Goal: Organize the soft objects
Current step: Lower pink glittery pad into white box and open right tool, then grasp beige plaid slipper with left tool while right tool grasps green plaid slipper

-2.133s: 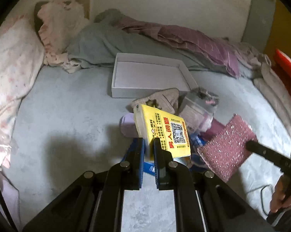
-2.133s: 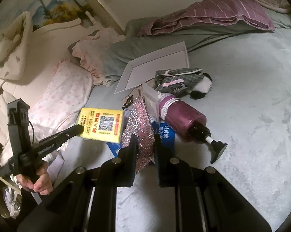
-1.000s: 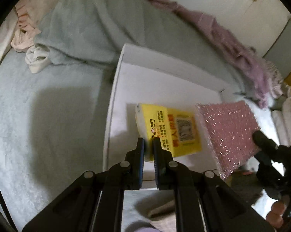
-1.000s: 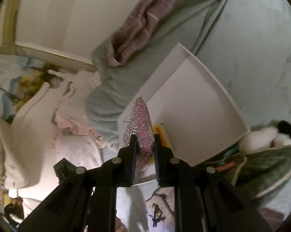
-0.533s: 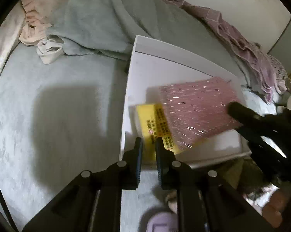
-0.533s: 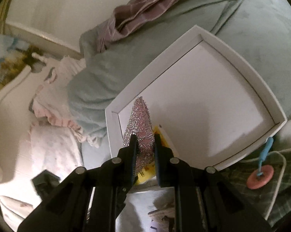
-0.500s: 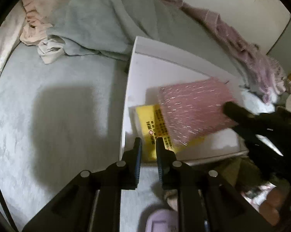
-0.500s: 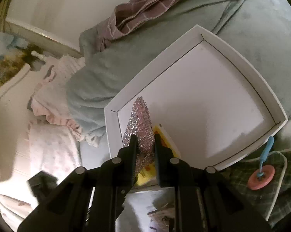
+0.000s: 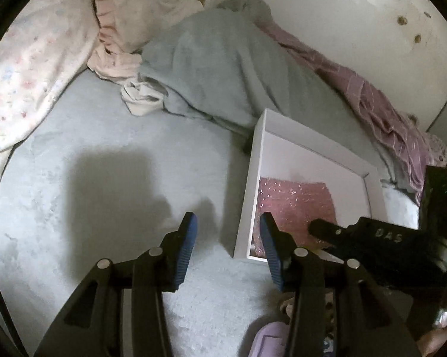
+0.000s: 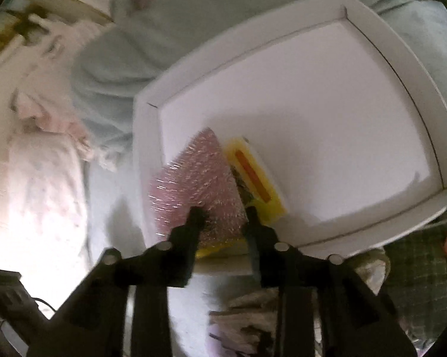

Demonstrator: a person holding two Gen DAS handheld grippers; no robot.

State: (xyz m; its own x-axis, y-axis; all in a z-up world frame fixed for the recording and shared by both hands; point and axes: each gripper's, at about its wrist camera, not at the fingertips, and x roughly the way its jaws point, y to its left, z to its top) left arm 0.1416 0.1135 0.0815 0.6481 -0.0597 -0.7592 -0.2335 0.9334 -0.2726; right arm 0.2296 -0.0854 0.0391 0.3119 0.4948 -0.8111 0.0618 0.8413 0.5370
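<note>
A white tray lies on the bed. In its near left corner a pink glitter pouch rests on top of a yellow packet. My right gripper hovers over the pouch's near end; its jaws are opening and the pads no longer press on the pouch lying between them. In the left wrist view the pouch hides the packet, and one of the right gripper's black fingers reaches over it. My left gripper is just outside the tray's left wall, its jaws opening with nothing between them.
A grey blanket and a purple striped cloth are heaped behind the tray. A floral pillow lies at the far left. A green plaid item and a lilac object sit in front of the tray.
My left gripper let go of the yellow packet and drew back left, out of the tray. My right gripper laid the pink pouch onto the packet and parted its jaws.
</note>
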